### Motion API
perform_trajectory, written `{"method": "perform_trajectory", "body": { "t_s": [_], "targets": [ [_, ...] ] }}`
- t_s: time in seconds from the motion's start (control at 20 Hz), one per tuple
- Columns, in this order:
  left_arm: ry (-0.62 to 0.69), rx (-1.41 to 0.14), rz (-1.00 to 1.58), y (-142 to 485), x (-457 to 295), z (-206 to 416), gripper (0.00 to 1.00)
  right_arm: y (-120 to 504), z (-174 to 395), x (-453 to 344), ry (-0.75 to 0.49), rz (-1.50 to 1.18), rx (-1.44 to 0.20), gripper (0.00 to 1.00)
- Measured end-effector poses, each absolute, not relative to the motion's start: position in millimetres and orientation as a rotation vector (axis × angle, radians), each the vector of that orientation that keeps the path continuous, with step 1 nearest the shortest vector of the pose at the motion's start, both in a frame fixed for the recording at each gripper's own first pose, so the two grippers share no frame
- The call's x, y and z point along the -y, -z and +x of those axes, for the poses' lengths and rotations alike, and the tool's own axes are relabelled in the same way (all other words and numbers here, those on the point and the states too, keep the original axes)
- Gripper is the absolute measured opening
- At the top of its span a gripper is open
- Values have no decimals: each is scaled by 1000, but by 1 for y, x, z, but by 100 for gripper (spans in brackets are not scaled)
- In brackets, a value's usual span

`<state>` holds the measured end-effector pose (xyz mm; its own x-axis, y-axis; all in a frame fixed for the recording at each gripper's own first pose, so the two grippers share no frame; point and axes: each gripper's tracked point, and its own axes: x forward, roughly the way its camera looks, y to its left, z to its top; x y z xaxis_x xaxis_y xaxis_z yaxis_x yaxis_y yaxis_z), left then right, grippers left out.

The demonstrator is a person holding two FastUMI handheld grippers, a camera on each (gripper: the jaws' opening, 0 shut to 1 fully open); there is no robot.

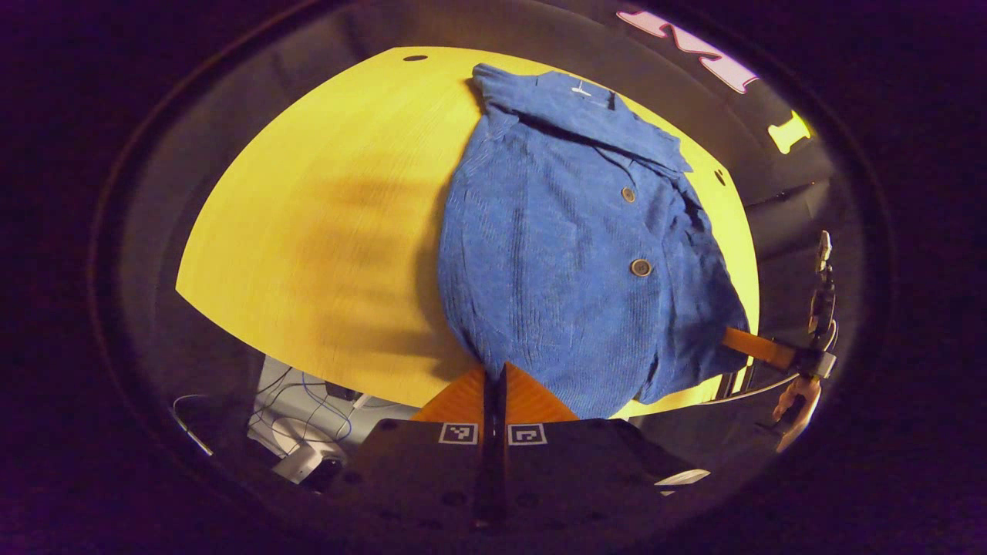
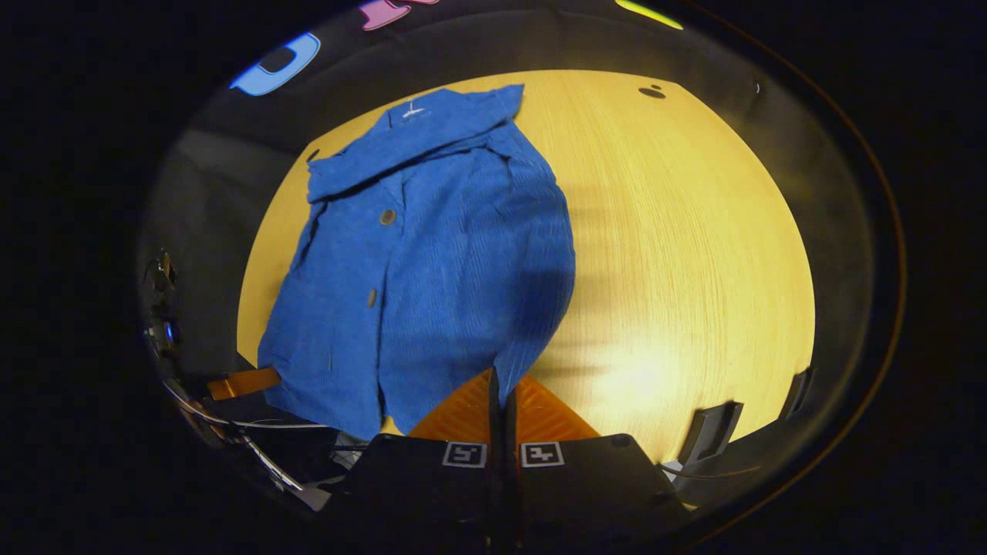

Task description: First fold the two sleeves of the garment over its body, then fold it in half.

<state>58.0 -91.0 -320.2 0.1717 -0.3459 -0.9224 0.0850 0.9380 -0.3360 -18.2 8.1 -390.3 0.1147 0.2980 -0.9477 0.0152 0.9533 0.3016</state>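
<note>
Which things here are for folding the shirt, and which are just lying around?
For the job:
- blue ribbed button-up garment
- left gripper, at the hem
- right gripper, at the hem

Just around:
- yellow wooden table under it
- tangle of cables below the table edge

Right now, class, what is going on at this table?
A person is folding a blue garment on a yellow table with two hand-held tools. The sleeves look already folded over the body. Both tools sit at the hem on the near edge: the left tool and the right tool each have their fingers closed together, apparently pinching the hem corners, though the cloth between the fingers is hard to make out. The fold in half is not yet done.
</note>
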Motion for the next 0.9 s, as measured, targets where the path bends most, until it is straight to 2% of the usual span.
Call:
{"method": "perform_trajectory", "body": {
  "t_s": [0.2, 0.55, 0.9],
  "targets": [
    [364, -1259, -209, 275, 91, 97, 0, 355, 25, -25, -278, 270, -1372, 2],
    [394, -1174, -212, 217, 81, 181, 0, 319, 127, -46, -341, 231, -1280, 2],
    [414, -1149, -305, 197, 96, 321, 0, 348, 280, -67, -281, 310, -1229, 2]
  ]
}}
